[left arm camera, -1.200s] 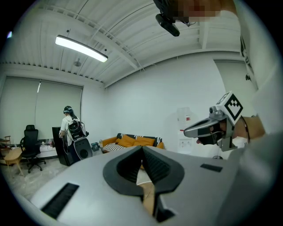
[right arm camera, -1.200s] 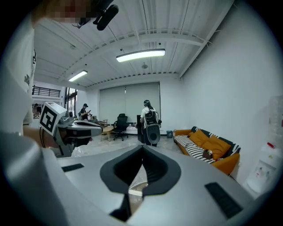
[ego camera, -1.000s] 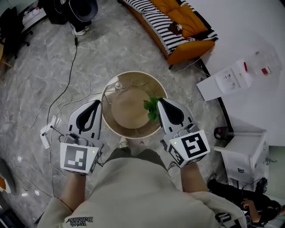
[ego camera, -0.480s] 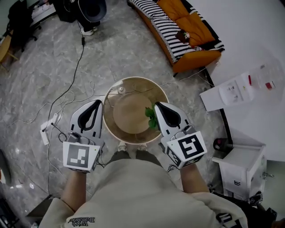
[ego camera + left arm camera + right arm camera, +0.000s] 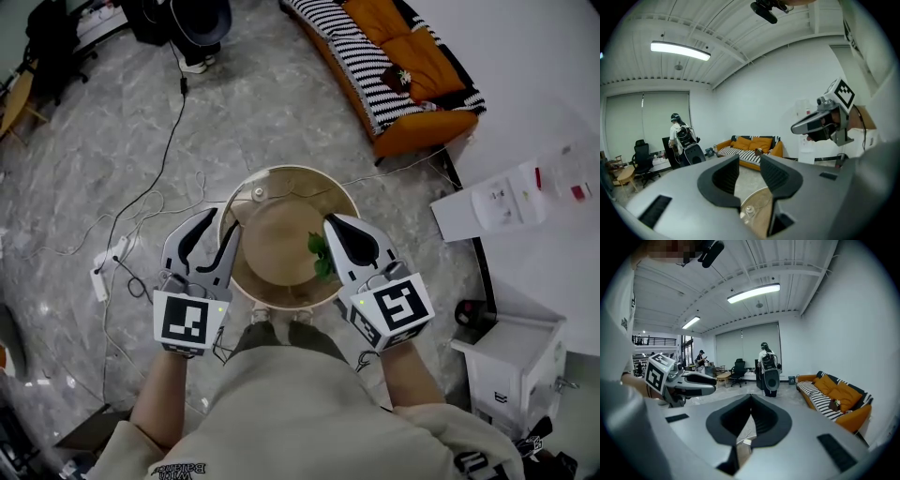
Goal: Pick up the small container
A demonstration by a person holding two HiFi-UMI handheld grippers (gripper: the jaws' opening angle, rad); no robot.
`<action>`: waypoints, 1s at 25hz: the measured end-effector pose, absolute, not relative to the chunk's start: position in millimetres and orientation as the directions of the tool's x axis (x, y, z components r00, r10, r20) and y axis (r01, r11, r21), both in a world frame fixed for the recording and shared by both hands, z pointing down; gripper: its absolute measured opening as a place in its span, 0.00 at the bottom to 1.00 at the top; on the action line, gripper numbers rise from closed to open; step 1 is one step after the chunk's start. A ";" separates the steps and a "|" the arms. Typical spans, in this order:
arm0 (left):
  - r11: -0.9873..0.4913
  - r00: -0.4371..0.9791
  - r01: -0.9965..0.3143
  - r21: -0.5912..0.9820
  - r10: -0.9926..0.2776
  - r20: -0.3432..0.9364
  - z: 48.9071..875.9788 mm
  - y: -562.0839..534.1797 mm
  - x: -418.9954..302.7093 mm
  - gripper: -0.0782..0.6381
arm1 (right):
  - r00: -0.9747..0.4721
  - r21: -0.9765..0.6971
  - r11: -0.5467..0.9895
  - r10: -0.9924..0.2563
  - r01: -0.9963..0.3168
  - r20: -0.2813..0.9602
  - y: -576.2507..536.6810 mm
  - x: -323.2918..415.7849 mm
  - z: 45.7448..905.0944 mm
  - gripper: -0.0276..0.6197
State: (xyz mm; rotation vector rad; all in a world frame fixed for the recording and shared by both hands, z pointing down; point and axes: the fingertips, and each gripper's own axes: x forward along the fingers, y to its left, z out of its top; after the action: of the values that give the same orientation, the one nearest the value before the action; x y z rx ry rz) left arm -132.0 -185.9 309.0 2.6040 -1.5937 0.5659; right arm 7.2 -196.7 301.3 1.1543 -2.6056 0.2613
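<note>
The small container, clear with a pale lid, stands near the far edge of a round glass table. It also shows low between the left jaws as the container. My left gripper hovers over the table's left rim, short of the container; its jaws are opening and nothing is between them. From its own camera the left gripper shows a clear gap. My right gripper is shut and empty, above a small green plant on the table's right side. In the right gripper view that gripper has its jaws together.
An orange sofa with striped cushions stands beyond the table. Cables and a power strip lie on the floor at left. A white cabinet and white panel are at right. A person with a backpack stands far off.
The left gripper's jaws have parted from shut to open. Both grippers have shifted slightly inward over the table's near rim.
</note>
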 end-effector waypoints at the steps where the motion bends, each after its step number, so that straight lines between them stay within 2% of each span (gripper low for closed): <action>1: -0.483 0.415 -0.862 -0.154 -0.847 0.331 314.1 -190.9 -129.3 0.32 | -0.642 -0.047 0.666 -0.695 -0.745 0.324 -201.4 6.9 303.4 0.04; 8: -0.504 0.452 -0.853 -0.137 -0.843 0.290 348.1 -244.3 -124.7 0.50 | -0.643 -0.035 0.669 -0.696 -0.742 0.321 -242.0 -1.7 332.4 0.04; 14: -0.537 0.479 -0.831 -0.146 -0.824 0.301 404.1 -288.4 -122.4 0.58 | -0.637 -0.121 0.639 -0.693 -0.760 0.339 -283.0 -8.4 395.6 0.04; 25: -0.563 0.491 -0.820 -0.106 -0.785 0.378 554.9 -345.3 -127.7 0.62 | -0.606 -0.166 0.601 -0.673 -0.782 0.423 -330.7 -29.5 531.6 0.04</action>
State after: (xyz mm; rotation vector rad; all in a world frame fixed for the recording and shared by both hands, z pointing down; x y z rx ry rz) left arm -127.7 -345.3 554.9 2.6357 -1.4226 0.5970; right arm -29.5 -330.7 531.6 1.1811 -2.5136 0.4843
